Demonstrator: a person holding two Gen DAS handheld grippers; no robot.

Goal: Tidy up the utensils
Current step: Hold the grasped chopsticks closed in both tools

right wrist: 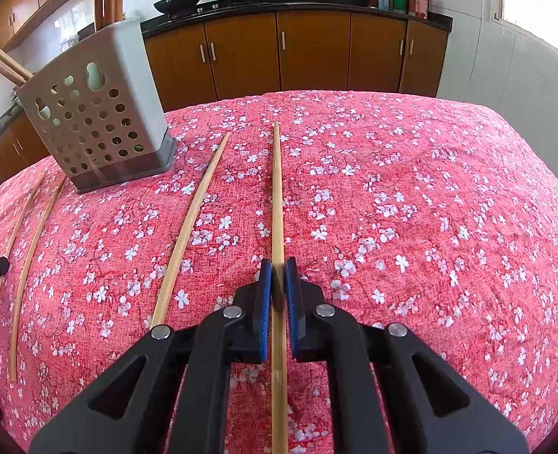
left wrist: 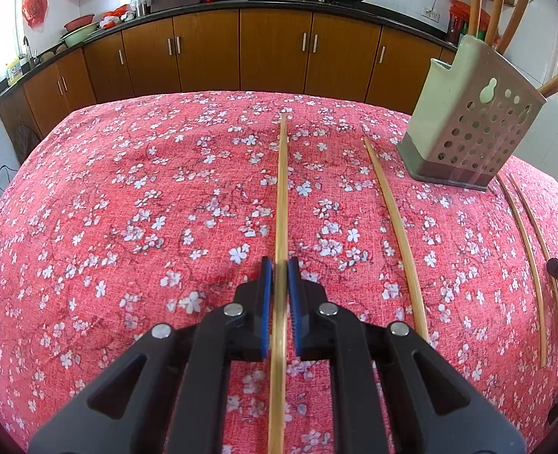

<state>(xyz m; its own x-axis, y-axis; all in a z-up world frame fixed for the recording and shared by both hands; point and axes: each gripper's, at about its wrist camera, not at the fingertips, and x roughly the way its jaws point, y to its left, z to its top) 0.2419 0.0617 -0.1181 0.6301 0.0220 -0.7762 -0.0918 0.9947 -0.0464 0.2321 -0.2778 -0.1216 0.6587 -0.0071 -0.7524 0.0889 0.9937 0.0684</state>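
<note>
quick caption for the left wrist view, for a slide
Left gripper shut on a chopstick over the floral tablecloth, perforated holder at right.

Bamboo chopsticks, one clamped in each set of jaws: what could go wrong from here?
1. The left gripper and right gripper each pinch a long bamboo chopstick near one end; it may pivot when lifted.
2. The perforated grey plastic utensil holder already holds several sticks; a skewed tip could snag or tip it.

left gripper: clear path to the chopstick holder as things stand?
Probably yes. The left gripper is shut on a chopstick, and the holder stands ahead to its right. Only a loose chopstick lies flat on the tablecloth between them, low enough to pass over.
</note>
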